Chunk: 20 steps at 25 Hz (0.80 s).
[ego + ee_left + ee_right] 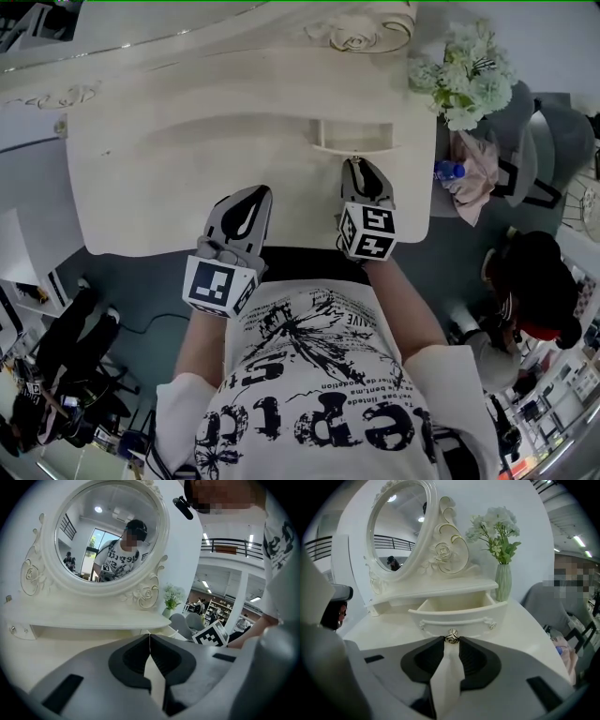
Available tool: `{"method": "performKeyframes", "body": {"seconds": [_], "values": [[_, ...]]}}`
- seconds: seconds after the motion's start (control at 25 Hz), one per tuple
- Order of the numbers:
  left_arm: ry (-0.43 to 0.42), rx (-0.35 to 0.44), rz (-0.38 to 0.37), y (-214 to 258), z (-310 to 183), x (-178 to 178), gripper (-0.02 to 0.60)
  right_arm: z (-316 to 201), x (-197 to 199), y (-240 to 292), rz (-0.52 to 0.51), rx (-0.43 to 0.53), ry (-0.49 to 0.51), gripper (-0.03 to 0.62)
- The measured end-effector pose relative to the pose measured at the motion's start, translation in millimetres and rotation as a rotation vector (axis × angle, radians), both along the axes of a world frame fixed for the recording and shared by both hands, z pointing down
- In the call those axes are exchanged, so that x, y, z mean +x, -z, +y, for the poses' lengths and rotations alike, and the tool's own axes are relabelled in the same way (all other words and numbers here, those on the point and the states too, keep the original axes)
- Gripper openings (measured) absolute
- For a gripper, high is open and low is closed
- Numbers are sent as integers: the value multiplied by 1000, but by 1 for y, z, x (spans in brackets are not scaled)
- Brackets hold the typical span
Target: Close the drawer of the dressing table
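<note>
The white dressing table has a small drawer pulled out under its shelf; in the head view the drawer juts toward me. A round metal knob sits at the middle of the drawer front. My right gripper points at the drawer front, its two tips closed on either side of that knob. From above, the right gripper meets the drawer's front edge. My left gripper hovers over the tabletop to the left, shut, with nothing between its jaws.
An oval mirror in a carved frame stands at the back of the table. A vase of white flowers stands at the table's right end, beside the drawer. Grey chairs, a water bottle and another person are to the right.
</note>
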<state>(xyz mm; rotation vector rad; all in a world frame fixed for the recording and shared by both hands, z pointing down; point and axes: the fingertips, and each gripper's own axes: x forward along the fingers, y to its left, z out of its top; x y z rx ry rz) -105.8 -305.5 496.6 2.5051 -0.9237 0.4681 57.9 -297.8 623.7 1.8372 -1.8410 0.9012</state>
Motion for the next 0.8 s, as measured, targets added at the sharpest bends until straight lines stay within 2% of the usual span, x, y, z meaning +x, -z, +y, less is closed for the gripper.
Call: {"method": "performKeyframes", "body": {"seconds": [0.32, 0.48, 0.8], "values": [[-1, 5, 16, 5, 1, 7, 20, -5, -1, -1, -7, -1, 44, 109], [6, -6, 8, 1, 1, 5, 20, -16, 0, -1, -21, -4, 66, 109], [30, -22, -19, -11, 0, 0, 20, -37, 6, -2, 15, -10, 105, 107]]}}
